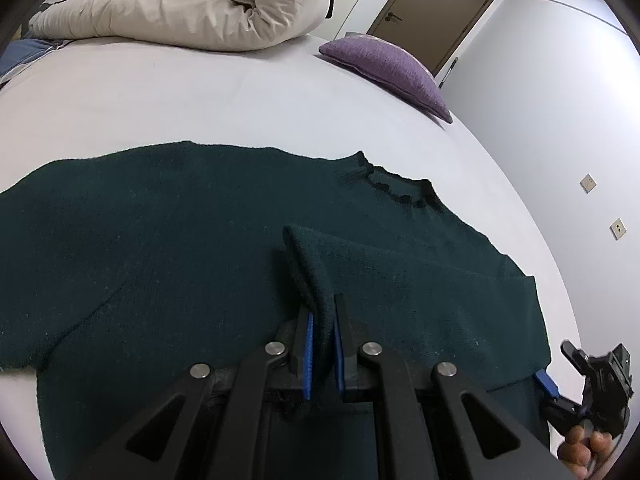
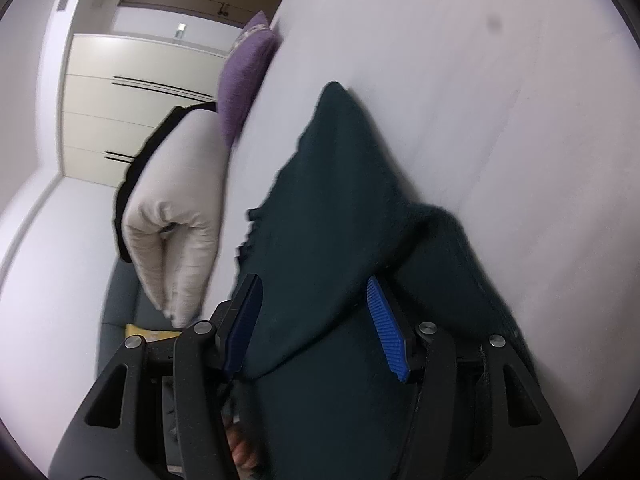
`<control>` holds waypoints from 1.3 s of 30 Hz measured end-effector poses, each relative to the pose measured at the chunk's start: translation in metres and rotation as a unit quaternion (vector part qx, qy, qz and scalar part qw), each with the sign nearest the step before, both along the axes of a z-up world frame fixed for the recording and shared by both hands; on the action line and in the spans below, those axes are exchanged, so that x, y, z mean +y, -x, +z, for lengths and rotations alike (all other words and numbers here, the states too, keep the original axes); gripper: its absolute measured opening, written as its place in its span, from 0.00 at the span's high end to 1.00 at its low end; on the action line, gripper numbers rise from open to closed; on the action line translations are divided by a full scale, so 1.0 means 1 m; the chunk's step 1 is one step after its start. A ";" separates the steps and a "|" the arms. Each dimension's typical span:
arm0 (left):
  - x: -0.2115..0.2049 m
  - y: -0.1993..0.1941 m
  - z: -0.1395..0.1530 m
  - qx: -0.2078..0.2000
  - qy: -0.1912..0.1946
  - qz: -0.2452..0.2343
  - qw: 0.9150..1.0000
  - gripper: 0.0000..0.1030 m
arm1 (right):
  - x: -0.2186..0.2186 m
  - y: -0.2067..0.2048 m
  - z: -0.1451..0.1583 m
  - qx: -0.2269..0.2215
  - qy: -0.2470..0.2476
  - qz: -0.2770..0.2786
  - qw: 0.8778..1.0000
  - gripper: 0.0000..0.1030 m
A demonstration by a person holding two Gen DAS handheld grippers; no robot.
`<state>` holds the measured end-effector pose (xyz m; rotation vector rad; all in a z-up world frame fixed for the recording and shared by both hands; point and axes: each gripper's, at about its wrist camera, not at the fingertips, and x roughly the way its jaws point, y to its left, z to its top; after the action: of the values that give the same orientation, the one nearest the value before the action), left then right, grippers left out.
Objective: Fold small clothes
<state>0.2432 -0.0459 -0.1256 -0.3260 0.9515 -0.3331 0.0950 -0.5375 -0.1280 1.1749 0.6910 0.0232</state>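
A dark green knit sweater (image 1: pixel 180 232) lies spread on the white bed (image 1: pixel 200 100), collar (image 1: pixel 396 184) to the far right. My left gripper (image 1: pixel 323 316) is shut on a sleeve (image 1: pixel 316 272) folded over the sweater's body, pinched between its blue pads. My right gripper (image 2: pixel 316 320) stands open around the sweater's folded edge (image 2: pixel 320 220), its blue pads (image 2: pixel 386 328) wide apart with cloth between them. The right gripper also shows in the left wrist view (image 1: pixel 560 396) at the sweater's right edge, held by a hand.
A rolled beige duvet (image 1: pixel 192 4) lies at the far side of the bed. A purple cushion (image 1: pixel 392 68) sits at the far right corner. A door (image 1: pixel 436 8) and white walls stand beyond. A wardrobe (image 2: pixel 132 108) shows in the right wrist view.
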 end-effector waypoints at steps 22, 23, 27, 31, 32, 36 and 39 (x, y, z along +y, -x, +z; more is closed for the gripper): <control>0.013 -0.002 -0.024 -0.022 0.044 -0.002 0.999 0.85 | -0.034 -0.096 0.046 0.062 0.205 0.043 0.976 0.51; 0.013 -0.001 -0.024 -0.023 0.044 -0.002 0.999 0.85 | -0.033 -0.103 0.041 0.071 0.213 0.047 0.973 0.55; 0.013 0.000 -0.025 -0.026 0.046 -0.003 0.999 0.85 | -0.032 -0.117 0.034 0.106 0.297 0.050 0.948 0.92; 0.016 0.001 -0.025 -0.026 0.051 -0.002 0.998 0.84 | -0.025 -0.123 0.040 0.115 0.363 0.061 0.923 0.94; 0.017 0.001 -0.026 -0.027 0.050 -0.002 0.998 0.84 | -0.022 -0.123 0.040 0.116 0.373 0.062 0.918 0.94; 0.016 0.002 -0.026 -0.029 0.047 -0.002 0.998 0.84 | -0.023 -0.119 0.038 0.108 0.386 0.047 0.915 0.95; 0.016 0.002 -0.025 -0.030 0.047 -0.002 0.998 0.84 | -0.026 -0.115 0.031 0.100 0.390 0.038 0.914 0.96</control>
<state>0.2413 -0.0303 -0.1510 -0.3982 0.8796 -0.3900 0.2097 -0.5634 -0.0971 0.3784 0.8190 -0.2892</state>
